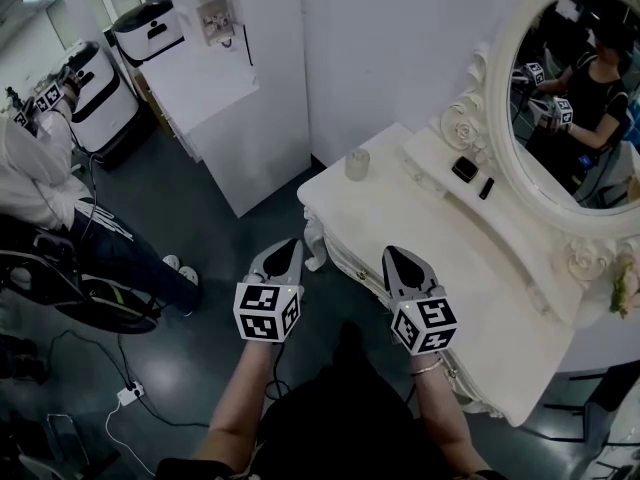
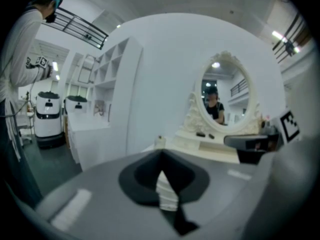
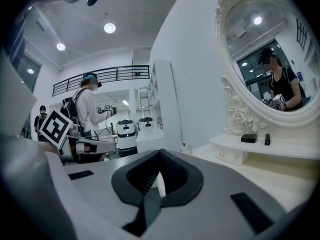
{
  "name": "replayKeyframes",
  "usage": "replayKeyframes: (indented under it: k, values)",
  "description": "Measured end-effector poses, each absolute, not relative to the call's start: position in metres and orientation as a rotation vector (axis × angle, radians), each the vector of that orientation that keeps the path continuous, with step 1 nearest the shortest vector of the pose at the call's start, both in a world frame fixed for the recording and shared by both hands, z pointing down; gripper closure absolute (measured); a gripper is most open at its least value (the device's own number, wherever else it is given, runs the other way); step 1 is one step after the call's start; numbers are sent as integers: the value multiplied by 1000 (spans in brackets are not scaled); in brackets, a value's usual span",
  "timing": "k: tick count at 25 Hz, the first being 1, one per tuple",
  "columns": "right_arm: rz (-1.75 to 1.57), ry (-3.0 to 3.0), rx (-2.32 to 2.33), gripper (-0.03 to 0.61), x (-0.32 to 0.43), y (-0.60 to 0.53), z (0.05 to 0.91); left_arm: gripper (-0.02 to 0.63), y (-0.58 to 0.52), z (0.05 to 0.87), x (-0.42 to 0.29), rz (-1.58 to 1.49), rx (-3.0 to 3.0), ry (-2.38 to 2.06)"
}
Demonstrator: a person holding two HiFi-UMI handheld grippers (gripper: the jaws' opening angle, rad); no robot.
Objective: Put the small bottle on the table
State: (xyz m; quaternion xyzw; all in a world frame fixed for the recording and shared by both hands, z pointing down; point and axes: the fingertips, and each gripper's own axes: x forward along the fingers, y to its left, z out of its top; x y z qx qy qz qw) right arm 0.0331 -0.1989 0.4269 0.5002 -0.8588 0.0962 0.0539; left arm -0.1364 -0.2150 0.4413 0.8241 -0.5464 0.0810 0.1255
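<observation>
Bottle (image 1: 357, 164) seen upright at far left corner of table (image 1: 500, 298) | lies ahead, between both grippers' lines; right gripper (image 1: 402, 258) judged slightly nearer | left gripper (image 1: 283, 251) jaws closed together, nothing held | right jaws likewise closed, empty
</observation>
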Motion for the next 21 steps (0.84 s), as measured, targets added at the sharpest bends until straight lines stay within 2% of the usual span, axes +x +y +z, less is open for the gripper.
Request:
replayKeyframes:
  k: [21]
  values:
    - [239, -2629, 1528, 575, 26, -173, 418, 606, -185, 435, -143, 229, 2404, -1611]
